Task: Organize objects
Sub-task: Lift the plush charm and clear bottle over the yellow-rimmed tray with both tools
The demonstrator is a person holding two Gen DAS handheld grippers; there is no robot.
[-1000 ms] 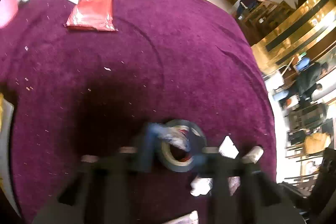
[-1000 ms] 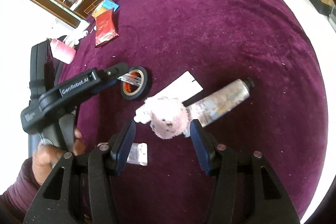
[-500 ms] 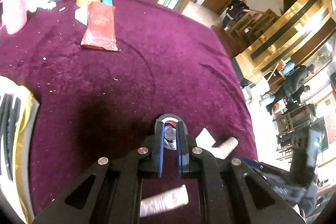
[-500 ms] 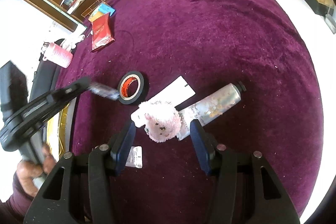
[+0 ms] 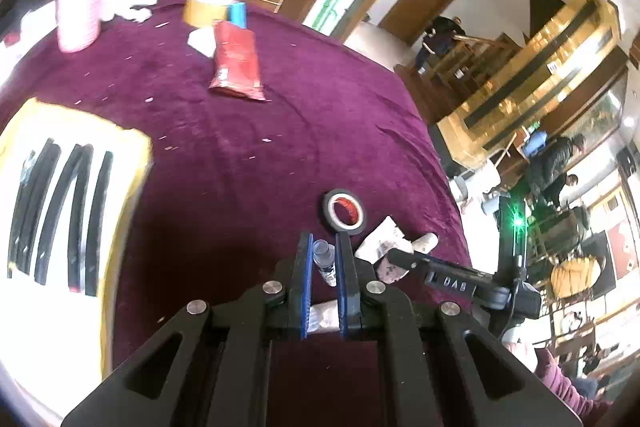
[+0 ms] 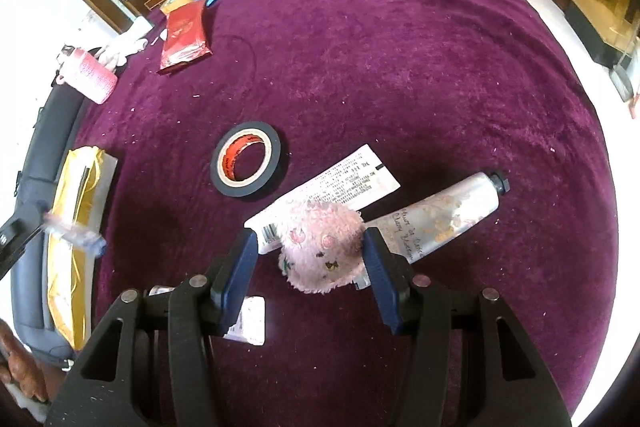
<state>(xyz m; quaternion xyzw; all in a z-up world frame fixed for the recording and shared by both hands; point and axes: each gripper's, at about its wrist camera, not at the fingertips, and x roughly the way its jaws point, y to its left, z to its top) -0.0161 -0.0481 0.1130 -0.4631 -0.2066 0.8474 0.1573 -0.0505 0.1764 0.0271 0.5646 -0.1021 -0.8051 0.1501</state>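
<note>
Purple velvet cloth (image 6: 400, 47) covered the round table in both wrist views. At inspection the left gripper (image 5: 325, 259) was raised above the cloth, pointing toward 12 o'clock, its blue-padded jaws drawn close and clamped on one small clear bottle (image 5: 325, 261) standing upright between them. The right gripper (image 6: 306, 259) was held low over the table, jaws spread wide, with one pink fluffy ball (image 6: 320, 247) lying between the pads; the right pad appeared to touch it, the left pad stood apart.

Counted on the cloth: one roll of black tape (image 6: 246, 159) lying flat at 11 o'clock of the ball; one white printed card (image 6: 340, 183) partly under the ball; one silver tube (image 6: 444, 215) at 3 o'clock of the ball, cap pointing away; one red packet (image 6: 185, 35) far off at 11 o'clock; one pink cylinder (image 6: 90, 79) near the table's edge at 10 o'clock. A yellow-edged package (image 5: 76, 203) lay at 9 o'clock of the left gripper, showing five black strips.
</note>
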